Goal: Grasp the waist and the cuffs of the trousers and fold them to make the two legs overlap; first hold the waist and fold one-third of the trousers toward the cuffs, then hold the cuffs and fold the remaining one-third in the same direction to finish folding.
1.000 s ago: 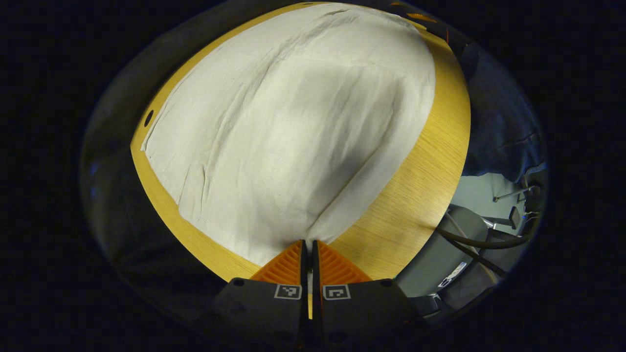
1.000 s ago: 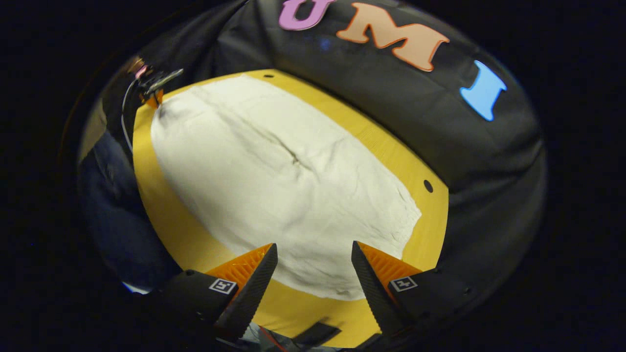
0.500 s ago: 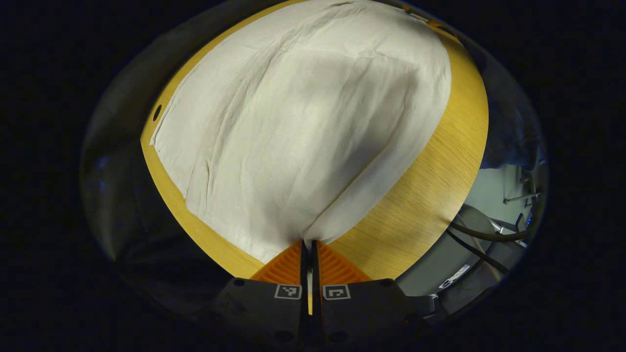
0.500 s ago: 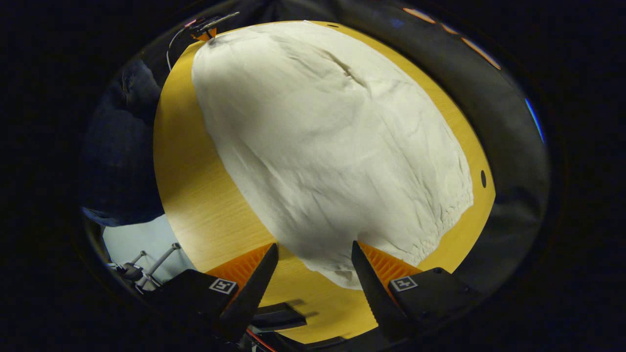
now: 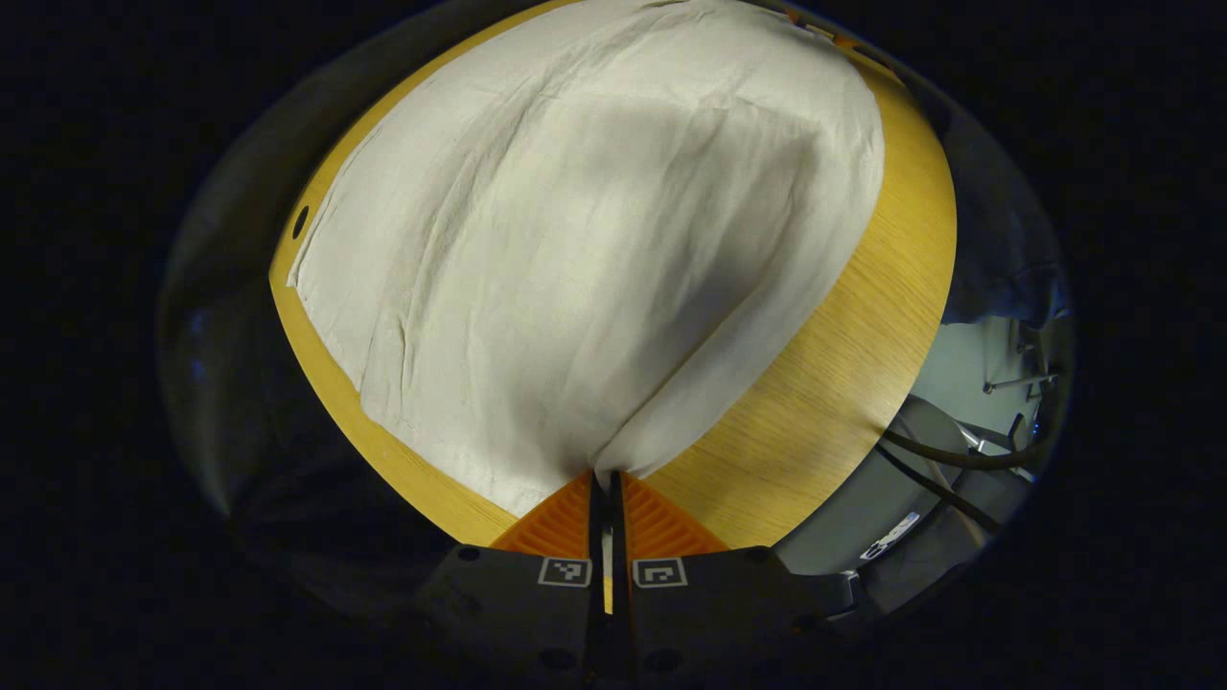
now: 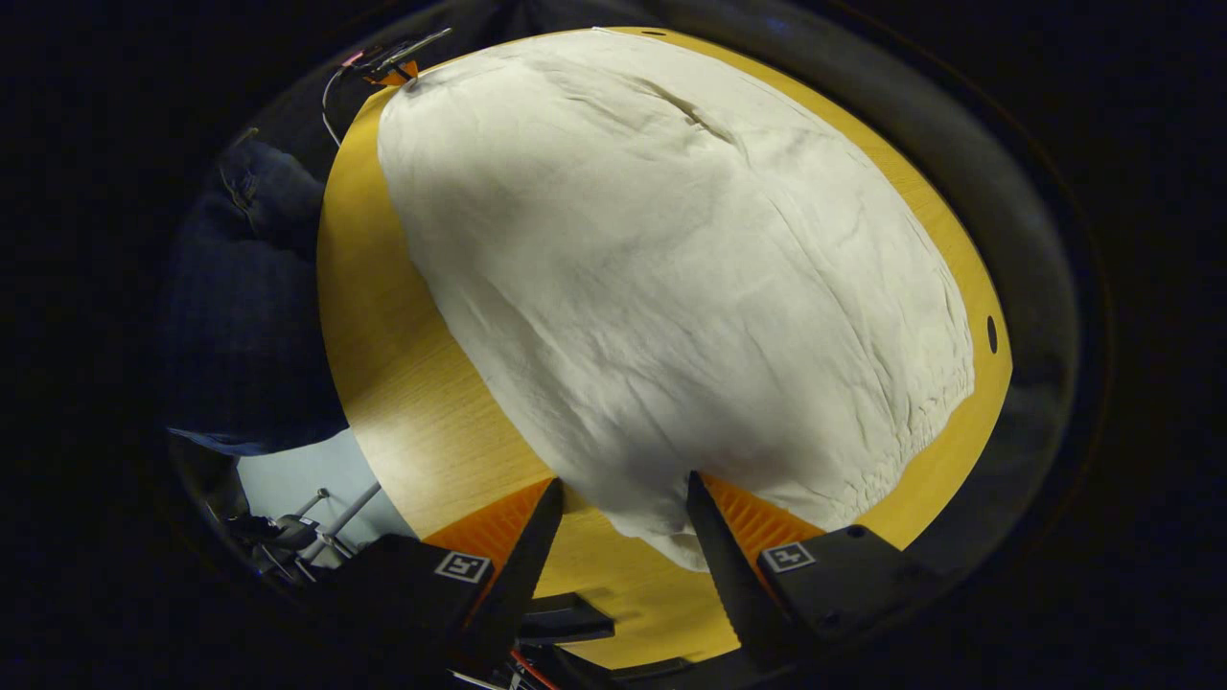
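Trousers lay on the table; we pinched a corner in our left gripper, right gripper parted astride the edge.

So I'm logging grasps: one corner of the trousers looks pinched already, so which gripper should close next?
The right gripper. Its jaws are open around the near corner of the trousers on the table, while the left gripper is already shut on its corner.

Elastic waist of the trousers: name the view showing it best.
Right gripper view. The trousers' gathered waist lies close ahead, with the right gripper open around its corner. Left gripper view shows it far off near the table's far end.
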Action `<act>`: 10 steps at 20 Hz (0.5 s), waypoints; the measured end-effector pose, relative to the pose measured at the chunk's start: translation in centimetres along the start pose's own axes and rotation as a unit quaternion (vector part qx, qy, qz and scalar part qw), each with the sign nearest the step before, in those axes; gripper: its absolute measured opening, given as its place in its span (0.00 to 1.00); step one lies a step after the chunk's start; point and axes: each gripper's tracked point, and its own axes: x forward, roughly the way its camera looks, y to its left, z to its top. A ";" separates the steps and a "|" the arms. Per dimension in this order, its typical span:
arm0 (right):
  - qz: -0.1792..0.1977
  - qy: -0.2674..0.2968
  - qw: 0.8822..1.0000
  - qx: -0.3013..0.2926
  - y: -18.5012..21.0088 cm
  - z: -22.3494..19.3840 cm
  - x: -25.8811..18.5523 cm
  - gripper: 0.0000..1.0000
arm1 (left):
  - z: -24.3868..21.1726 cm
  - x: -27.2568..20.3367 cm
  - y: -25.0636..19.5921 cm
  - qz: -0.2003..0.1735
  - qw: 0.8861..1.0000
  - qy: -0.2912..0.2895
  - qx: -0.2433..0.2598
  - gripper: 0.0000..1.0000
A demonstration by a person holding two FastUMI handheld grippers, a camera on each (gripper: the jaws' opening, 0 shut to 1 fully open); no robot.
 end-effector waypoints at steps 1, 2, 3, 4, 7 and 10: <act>-0.001 0.005 1.000 0.004 0.0 0.0 0.1 0.84 | 0.0 0.0 0.1 -0.001 1.000 0.000 -0.003 0.02; -0.002 0.010 1.000 0.007 -0.1 -0.1 0.0 0.82 | 0.0 0.0 -0.1 -0.002 1.000 0.000 -0.004 0.01; -0.003 0.013 1.000 0.010 -0.2 -0.1 -0.1 0.73 | 0.0 -0.1 -0.1 -0.003 1.000 0.000 -0.003 0.01; -0.005 0.017 1.000 0.013 -0.3 -0.1 -0.3 0.65 | -0.1 -0.1 -0.2 -0.005 1.000 -0.001 -0.003 0.01; -0.022 0.025 0.999 0.017 -0.8 -0.3 -0.3 0.42 | -0.3 -0.1 -0.6 -0.009 1.000 -0.004 -0.007 0.02; -0.035 0.029 0.999 0.023 -0.9 -0.3 -0.1 0.16 | -0.4 0.0 -0.8 -0.013 1.000 -0.004 -0.011 0.01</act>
